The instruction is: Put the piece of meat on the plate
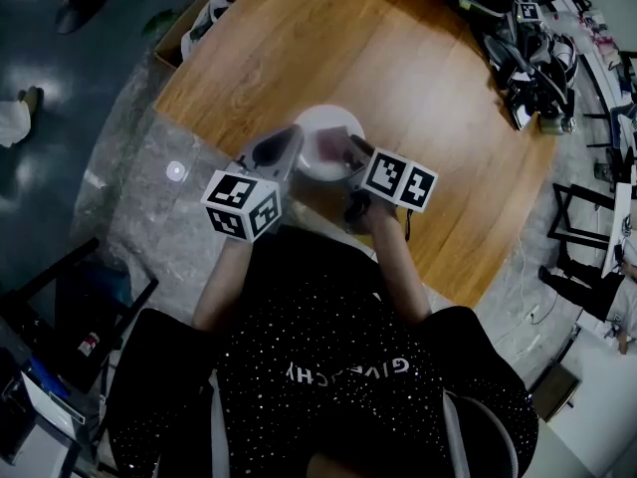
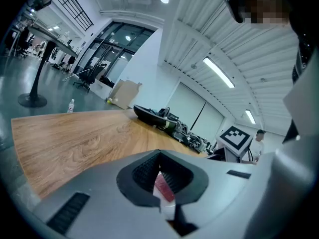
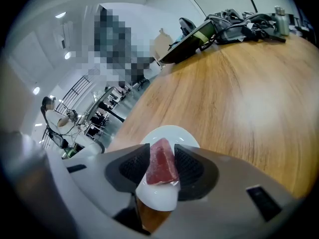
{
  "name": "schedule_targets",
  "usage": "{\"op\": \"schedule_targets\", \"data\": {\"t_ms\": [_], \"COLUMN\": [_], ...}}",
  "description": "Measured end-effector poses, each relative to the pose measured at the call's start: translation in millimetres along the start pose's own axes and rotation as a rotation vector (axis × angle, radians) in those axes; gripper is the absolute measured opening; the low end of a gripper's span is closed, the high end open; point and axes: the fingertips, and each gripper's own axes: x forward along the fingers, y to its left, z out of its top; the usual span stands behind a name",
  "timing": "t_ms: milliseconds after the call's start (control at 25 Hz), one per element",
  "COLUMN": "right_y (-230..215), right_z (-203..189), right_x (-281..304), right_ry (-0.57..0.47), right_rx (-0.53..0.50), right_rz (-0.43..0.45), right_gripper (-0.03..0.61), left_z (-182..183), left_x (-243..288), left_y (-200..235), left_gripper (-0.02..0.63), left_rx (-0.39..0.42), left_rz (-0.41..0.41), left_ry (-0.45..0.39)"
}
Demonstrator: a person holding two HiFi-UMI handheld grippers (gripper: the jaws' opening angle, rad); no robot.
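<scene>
Meat (image 3: 160, 167) lies on the white plate (image 3: 174, 132) near the bench (image 3: 239, 93) edge. Placement looks done; only withdrawal is left. Right gripper (image 3: 161, 152): jaws wide apart either side of the meat, pads apparently not pressing it. Left gripper (image 2: 160, 180): jaws nearly together, clamped on the plate rim, steadying it.

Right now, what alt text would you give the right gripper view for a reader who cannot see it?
A red piece of meat rests on a white plate between the open jaws of the right gripper, on a wooden table. Cables and dark equipment lie at the table's far end.
</scene>
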Motion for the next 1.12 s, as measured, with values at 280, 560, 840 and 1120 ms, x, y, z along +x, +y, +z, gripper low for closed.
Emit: {"op": "schedule_targets", "data": {"t_ms": [280, 560, 840, 1120], "right_y": [-4.1, -0.5, 0.5, 4.5], "right_z": [-3.5, -1.8, -0.9, 1.4], "right_x": [0.2, 5.9, 5.9, 3.0], "right_ry": [0.011, 0.038, 0.022, 0.004], "right_rx": [0.010, -0.042, -0.286, -0.310], "right_rz": [-0.005, -0.023, -0.122, -0.109], "right_gripper": [0.144, 0.144, 0.146, 0.146], "left_z": [-2.1, -1.6, -0.3, -0.6], "left_x": [0.1, 0.1, -0.5, 1.0], "left_y": [0.5, 1.4, 2.6, -0.5], "left_gripper": [0.009, 0.009, 0.009, 0.009], "left_rx": [-0.004, -0.004, 0.000, 0.006], "left_rz": [0.005, 0.009, 0.013, 0.004], "left_ry": [0.002, 0.000, -0.002, 0.002]}}
